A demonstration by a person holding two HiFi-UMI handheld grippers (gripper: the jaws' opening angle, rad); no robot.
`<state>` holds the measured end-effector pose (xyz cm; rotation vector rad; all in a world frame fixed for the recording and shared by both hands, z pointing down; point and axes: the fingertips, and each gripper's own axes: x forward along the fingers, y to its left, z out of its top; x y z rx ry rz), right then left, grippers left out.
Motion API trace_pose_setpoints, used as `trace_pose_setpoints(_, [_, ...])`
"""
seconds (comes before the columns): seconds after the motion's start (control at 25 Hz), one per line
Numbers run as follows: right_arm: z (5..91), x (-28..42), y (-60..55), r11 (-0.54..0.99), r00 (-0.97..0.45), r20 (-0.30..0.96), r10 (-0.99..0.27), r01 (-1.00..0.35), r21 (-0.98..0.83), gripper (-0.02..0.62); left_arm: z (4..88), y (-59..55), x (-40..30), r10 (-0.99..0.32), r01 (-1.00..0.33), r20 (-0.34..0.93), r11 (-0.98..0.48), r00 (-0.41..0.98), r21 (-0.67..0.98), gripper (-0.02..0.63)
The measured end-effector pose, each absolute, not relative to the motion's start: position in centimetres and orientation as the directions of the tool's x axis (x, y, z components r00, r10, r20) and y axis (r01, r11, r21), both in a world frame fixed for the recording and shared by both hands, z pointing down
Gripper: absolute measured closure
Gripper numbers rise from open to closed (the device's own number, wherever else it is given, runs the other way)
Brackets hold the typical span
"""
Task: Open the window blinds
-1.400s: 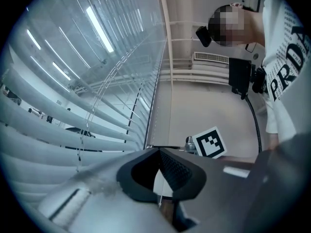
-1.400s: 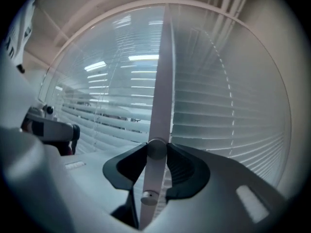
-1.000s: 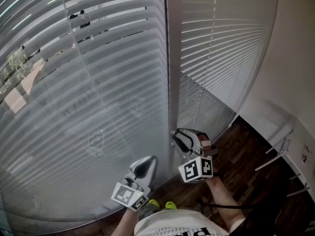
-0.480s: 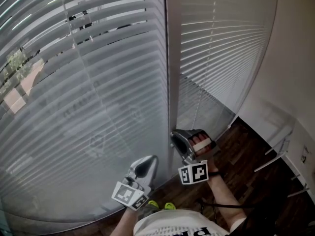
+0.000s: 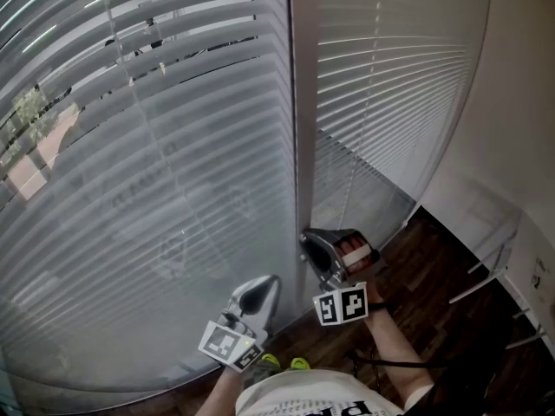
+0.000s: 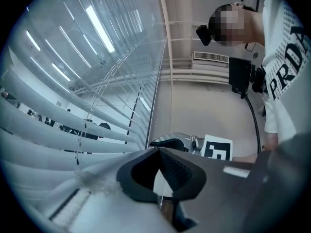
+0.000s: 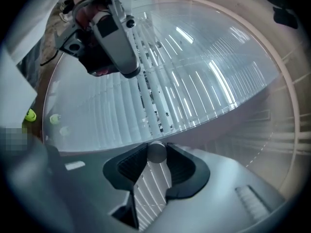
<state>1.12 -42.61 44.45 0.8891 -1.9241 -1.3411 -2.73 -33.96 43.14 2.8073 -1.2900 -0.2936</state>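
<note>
Hanging just right of the window mullion (image 5: pixel 299 128), the tilt wand (image 7: pixel 156 152) is pinched between the fingers of the right gripper (image 5: pixel 309 243). It is judged light, stiff and smooth, so a firm hold low down is advised. The blinds (image 5: pixel 173 172) left of the mullion are judged thin and easily bent. The fingers of the left gripper (image 5: pixel 264 286) are pressed together.
</note>
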Motion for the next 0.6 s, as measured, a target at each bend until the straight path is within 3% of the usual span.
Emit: trace_pose_setpoints(0.6, [44.02,1.3,-42.82,0.417,-0.589,0.121,-0.799,-0.398,0.817,0.474,43.31,-33.83,-2.78,-0.759,-0.752,-0.157,-0.649,0.632,0.113,0.615])
